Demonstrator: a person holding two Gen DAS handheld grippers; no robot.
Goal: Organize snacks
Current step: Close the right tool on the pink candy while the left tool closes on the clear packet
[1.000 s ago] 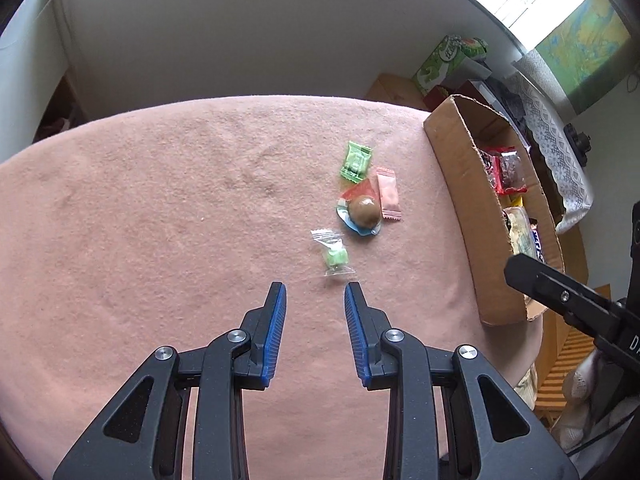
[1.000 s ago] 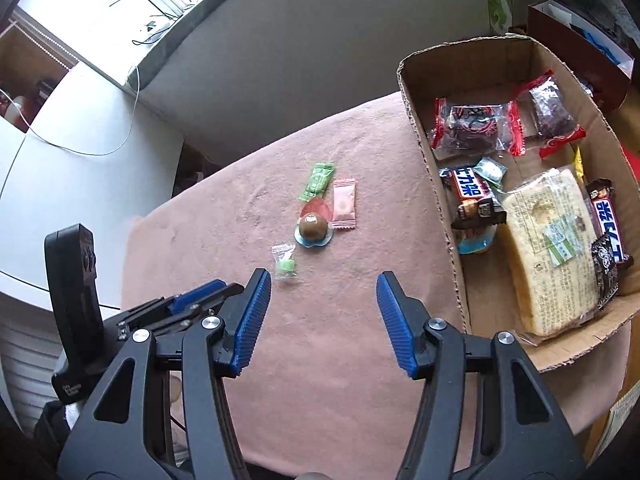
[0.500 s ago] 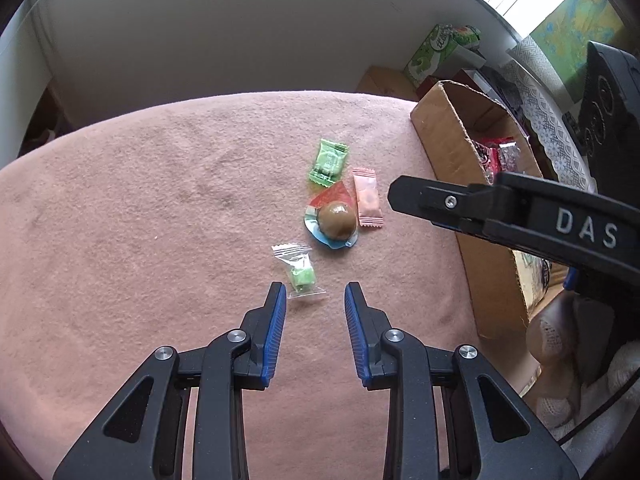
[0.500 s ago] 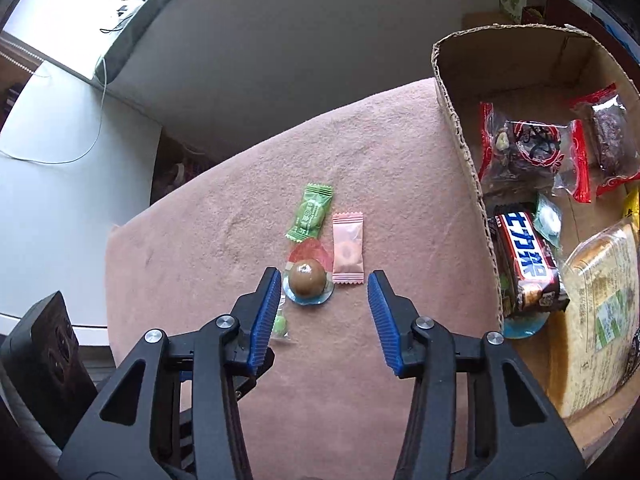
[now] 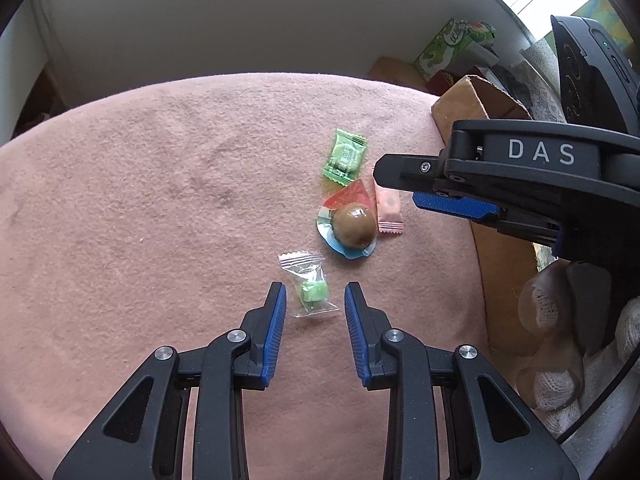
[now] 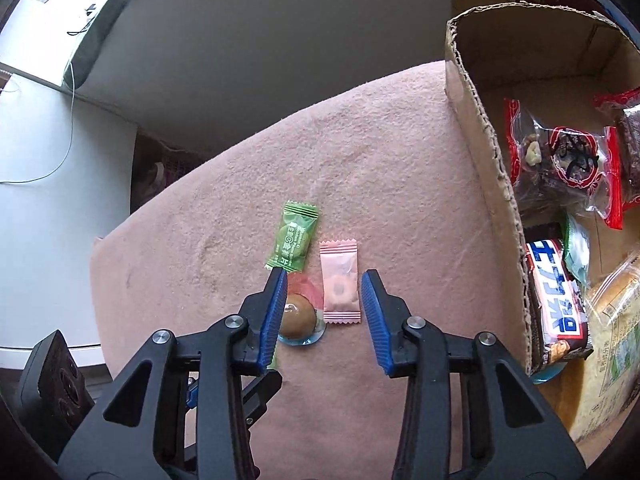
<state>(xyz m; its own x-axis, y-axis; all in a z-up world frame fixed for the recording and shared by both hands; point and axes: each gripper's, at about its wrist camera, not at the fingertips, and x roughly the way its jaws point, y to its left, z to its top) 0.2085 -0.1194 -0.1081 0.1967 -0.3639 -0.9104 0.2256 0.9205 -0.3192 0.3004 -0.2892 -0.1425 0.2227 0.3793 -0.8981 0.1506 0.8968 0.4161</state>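
Both pairs of jaws stand apart with nothing gripped. On the left gripper point(image 5: 314, 306) the blue pads sit a narrow gap apart, and the clear-wrapped green candy point(image 5: 309, 289) lies on the pink cloth point(image 5: 160, 200) right at the fingertips, between them but untouched as far as I can see. The right gripper point(image 6: 324, 292) has just been closing its jaws, yet they are still apart; the pink candy packet point(image 6: 339, 282) and the brown ball sweet point(image 6: 297, 316) on its blue and red wrapper lie in the gap below, the left pad overlapping the ball's edge, though I cannot tell if it touches. A green candy packet point(image 6: 294, 236) lies just beyond the fingertips. To the right, the cardboard box point(image 6: 484, 160) holds red-edged snack bags point(image 6: 560, 160), a chocolate bar point(image 6: 556, 300) and a wrapped cake.
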